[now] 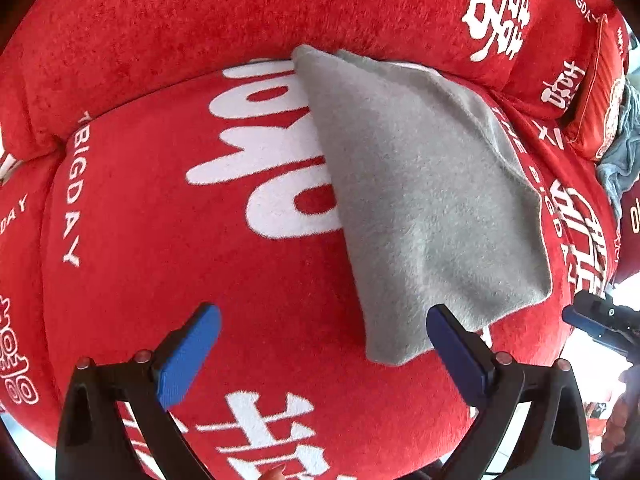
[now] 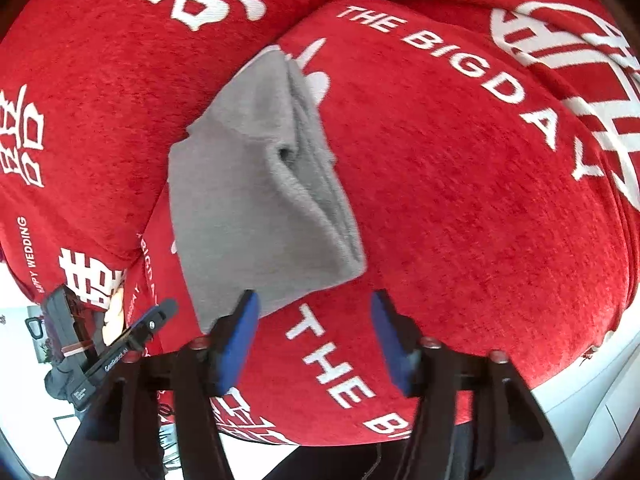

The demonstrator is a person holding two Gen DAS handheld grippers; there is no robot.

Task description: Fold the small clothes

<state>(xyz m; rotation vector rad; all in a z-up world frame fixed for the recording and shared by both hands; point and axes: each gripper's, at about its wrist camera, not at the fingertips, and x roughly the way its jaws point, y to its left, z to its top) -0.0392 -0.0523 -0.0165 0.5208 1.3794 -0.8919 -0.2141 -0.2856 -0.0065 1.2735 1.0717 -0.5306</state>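
A folded grey fleece cloth (image 1: 424, 200) lies on the red sofa seat (image 1: 200, 280), reaching back to the seat's rear crease. My left gripper (image 1: 322, 320) hangs above the seat with its blue pads wide apart and nothing between them; the cloth's near corner lies beside the right pad. In the right wrist view the same grey cloth (image 2: 256, 200) shows its stacked folded edges on the right side. My right gripper (image 2: 314, 306) stands open just past the cloth's near edge, the left pad close to that edge, only red fabric between the pads.
The sofa cover is red with white lettering; its backrest (image 1: 240, 8) rises behind the cloth. A red cushion (image 1: 596, 92) and a bundle of grey-blue fabric (image 1: 624, 152) sit at the far right. The other gripper (image 2: 120, 340) shows at the lower left of the right wrist view.
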